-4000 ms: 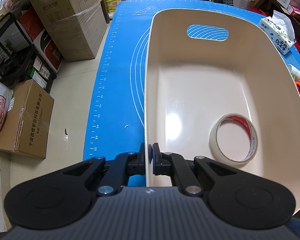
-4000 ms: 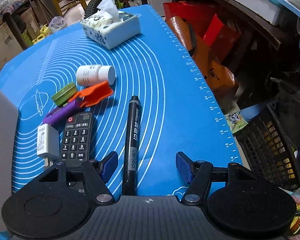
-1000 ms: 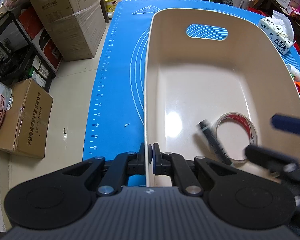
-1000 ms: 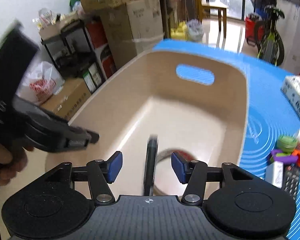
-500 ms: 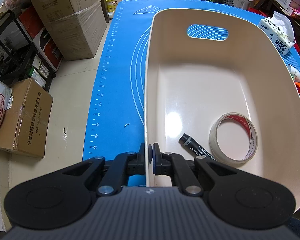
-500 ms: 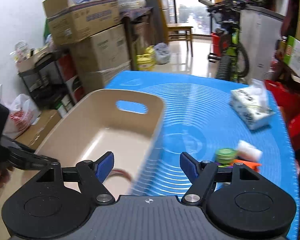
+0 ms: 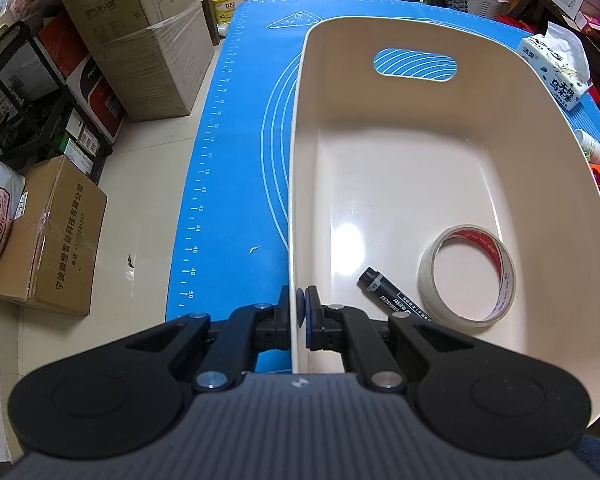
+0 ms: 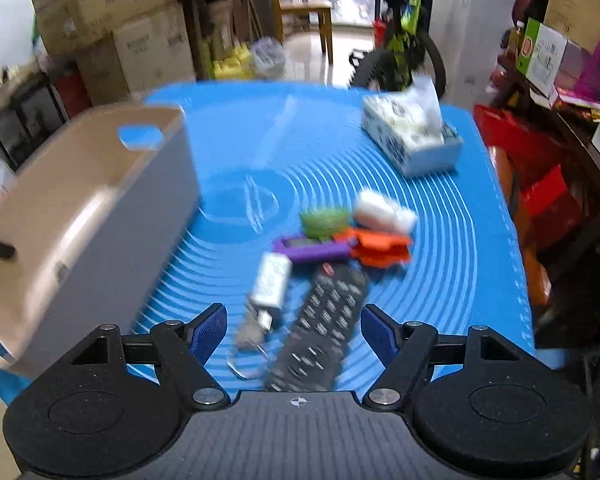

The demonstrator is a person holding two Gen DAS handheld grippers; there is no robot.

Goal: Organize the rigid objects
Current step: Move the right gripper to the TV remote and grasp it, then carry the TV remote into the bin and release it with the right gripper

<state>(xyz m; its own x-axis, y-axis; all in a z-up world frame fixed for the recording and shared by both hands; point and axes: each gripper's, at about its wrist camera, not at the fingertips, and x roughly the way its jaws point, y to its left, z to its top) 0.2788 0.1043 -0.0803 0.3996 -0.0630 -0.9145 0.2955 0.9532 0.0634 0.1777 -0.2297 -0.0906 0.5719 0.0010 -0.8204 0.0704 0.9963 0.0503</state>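
Black marker (image 7: 396,300) lies flat on floor of beige bin (image 7: 420,152), touching tape roll (image 7: 466,276) beside it, near bin's near wall. Bin sits on blue mat (image 7: 236,160). Left gripper (image 7: 299,308) clamped on bin's near rim, one finger inside, one outside. Right gripper (image 8: 295,330) spread wide, holding nothing, above black remote (image 8: 320,320). View blurred. White adapter (image 8: 270,282), purple item (image 8: 308,248), orange clip (image 8: 380,246), green lid (image 8: 324,220), white bottle (image 8: 384,210) clustered beyond. Tissue box (image 8: 412,140) farther back.
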